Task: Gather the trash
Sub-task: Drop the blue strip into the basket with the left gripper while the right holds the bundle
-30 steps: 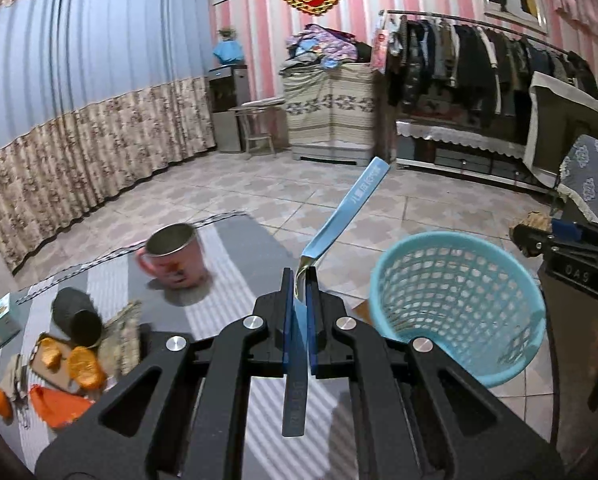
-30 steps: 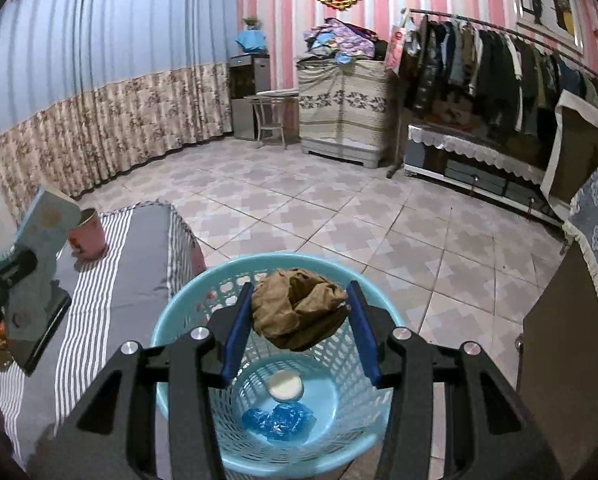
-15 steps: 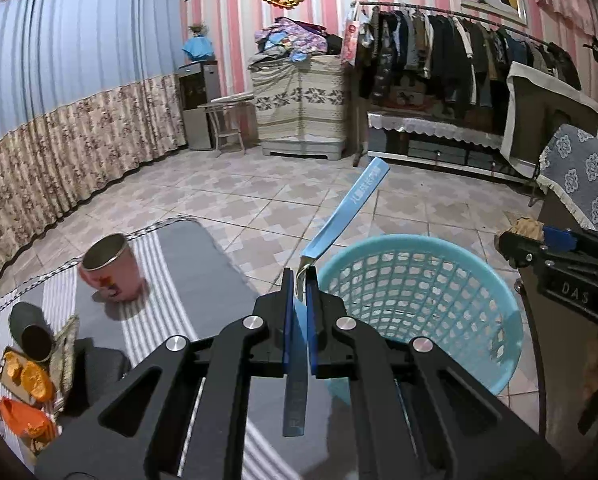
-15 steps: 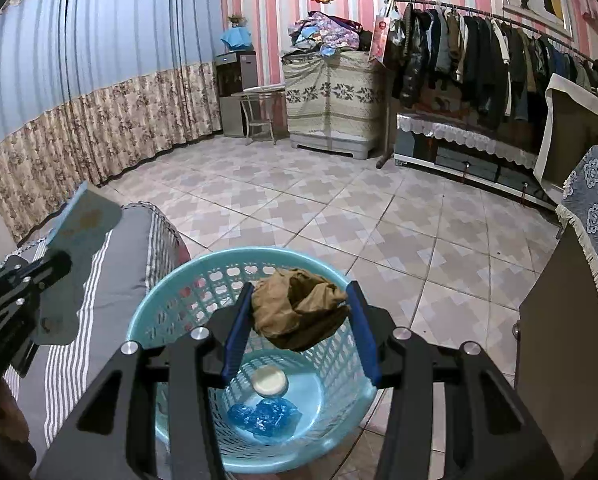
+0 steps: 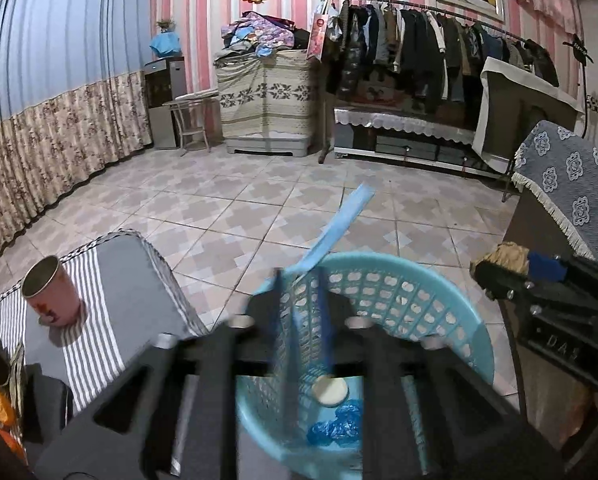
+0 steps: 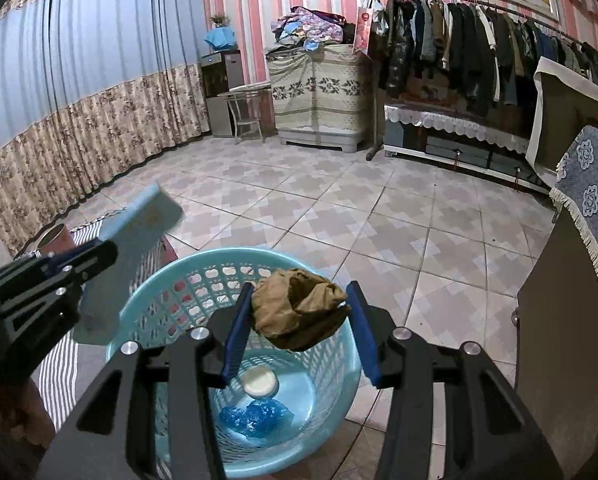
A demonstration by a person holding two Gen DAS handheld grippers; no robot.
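Left gripper (image 5: 299, 304) now over basket (image 5: 451, 280) rim, just opening, wrapper (image 5: 339, 220) loose; right gripper (image 6: 299, 320) clamps paper wad (image 6: 299, 308).

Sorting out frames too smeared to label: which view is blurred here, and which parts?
Left wrist view: the left gripper and the blue packet are motion-smeared while the room stays sharp. Right wrist view: the right gripper and brown paper wad are crisp; only the packet is soft.
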